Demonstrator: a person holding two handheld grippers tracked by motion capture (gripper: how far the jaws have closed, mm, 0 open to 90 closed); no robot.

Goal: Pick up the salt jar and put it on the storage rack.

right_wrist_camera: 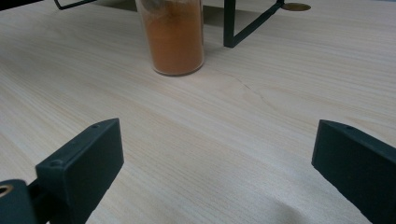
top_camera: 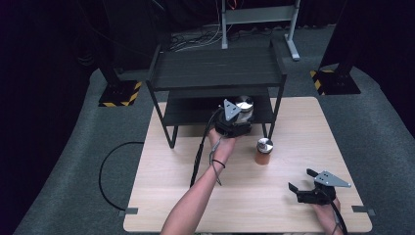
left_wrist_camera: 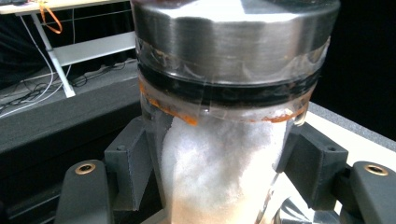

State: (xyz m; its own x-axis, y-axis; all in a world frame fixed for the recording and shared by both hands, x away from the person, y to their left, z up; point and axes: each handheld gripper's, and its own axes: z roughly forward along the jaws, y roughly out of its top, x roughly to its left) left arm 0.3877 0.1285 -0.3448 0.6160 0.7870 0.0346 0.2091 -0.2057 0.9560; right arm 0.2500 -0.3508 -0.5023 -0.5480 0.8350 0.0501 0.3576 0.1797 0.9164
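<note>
A glass jar of white powder (left_wrist_camera: 224,158) with a steel lid (top_camera: 243,103) stands upright between my left gripper's jaws, which are shut on its sides. My left gripper (top_camera: 235,120) holds it at the front of the black rack's lower shelf (top_camera: 191,113). A second jar, filled with orange powder (top_camera: 264,152) (right_wrist_camera: 173,37), stands on the wooden table (top_camera: 161,171) in front of the rack. My right gripper (top_camera: 306,182) (right_wrist_camera: 215,158) rests low over the table's front right, jaws wide open with nothing between them, the orange jar some way ahead of it.
The black two-tier rack (top_camera: 215,66) takes up the back of the table; one of its legs (right_wrist_camera: 247,25) stands right beside the orange jar. A cable (top_camera: 198,156) trails from my left gripper across the table. Grey carpet and stand feet lie beyond.
</note>
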